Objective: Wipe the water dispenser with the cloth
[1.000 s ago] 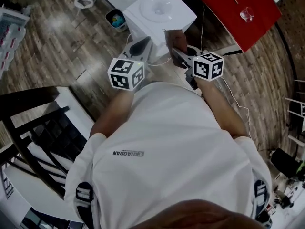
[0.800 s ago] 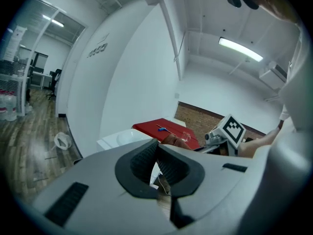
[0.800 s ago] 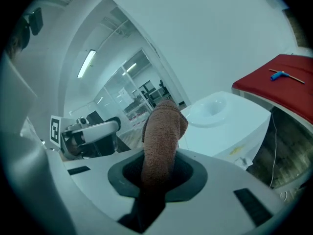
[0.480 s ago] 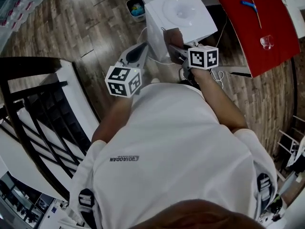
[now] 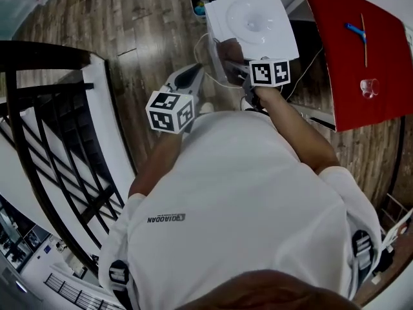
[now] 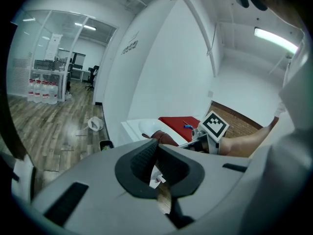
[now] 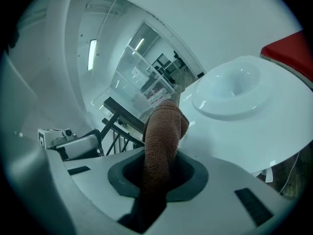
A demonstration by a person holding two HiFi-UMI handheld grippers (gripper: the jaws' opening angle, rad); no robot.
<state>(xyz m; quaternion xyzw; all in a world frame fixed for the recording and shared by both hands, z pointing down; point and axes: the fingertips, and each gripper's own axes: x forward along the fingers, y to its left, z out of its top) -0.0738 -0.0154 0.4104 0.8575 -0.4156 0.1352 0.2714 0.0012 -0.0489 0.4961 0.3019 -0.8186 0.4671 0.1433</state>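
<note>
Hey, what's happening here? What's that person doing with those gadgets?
A person stands over a white water dispenser with a tool in each hand. The right tool is shut on a brown cloth, which looks pressed against the dispenser's side near its top edge. The left tool is shut with nothing in it, held short of the dispenser.

Both forearms reach forward from the body: the left arm [image 5: 155,163] is bent at the elbow and angled inward, and the right arm [image 5: 298,129] is stretched further ahead. On the left gripper [image 5: 193,71] the jaws meet at the tips, with nothing between them. On the right gripper [image 5: 237,66] the jaws clamp a brown cloth [image 7: 164,126], which stands out past the tips. The grippers are side by side and apart, the right slightly ahead
</note>
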